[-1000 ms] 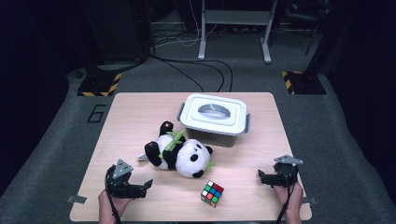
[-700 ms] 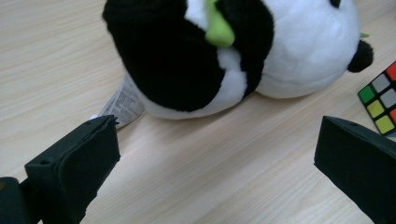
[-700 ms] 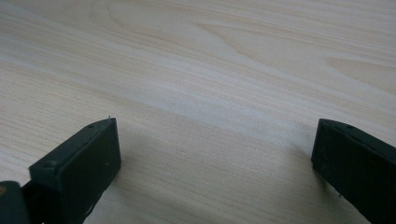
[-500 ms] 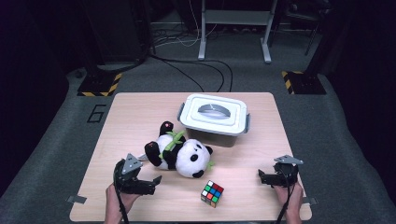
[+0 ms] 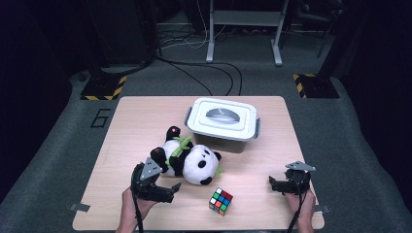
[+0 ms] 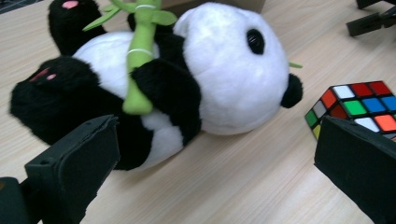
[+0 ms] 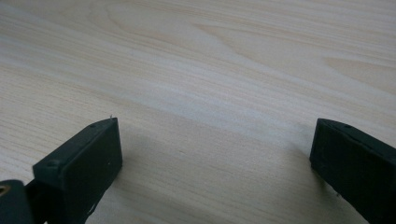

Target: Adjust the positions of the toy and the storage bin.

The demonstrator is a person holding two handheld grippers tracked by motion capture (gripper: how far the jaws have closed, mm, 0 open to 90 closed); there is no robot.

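Black and white plush is what the left gripper (image 5: 171, 188) reaches for: the panda toy (image 5: 187, 160) lies on its side just ahead of the jaws, which stand wide apart and hold nothing. In the left gripper view the panda's (image 6: 163, 79) belly and dark leg are close in front of the left jaw, and its head points toward the right jaw. The green bamboo stick (image 6: 140, 56) is sewn between its paws. Nothing is grasped yet, so I judge the work to be at its very start: the approach is almost made, but the closing, the lifting and the putting somewhere all remain.

Beyond the panda, farther from the left gripper, stands the white storage box (image 5: 222, 124). Its lid with the grey handle is on, so what is inside I cannot tell. If the toy should go in there, the lid must come off first; this is only my guess.

Between the two grippers, nearer to the left one, the colour cube (image 5: 221, 201) rests on the wooden table (image 5: 141, 116), apart from the panda.

Over bare wood, well away from every object, the right gripper (image 5: 274, 185) hangs with its jaws also spread and empty.
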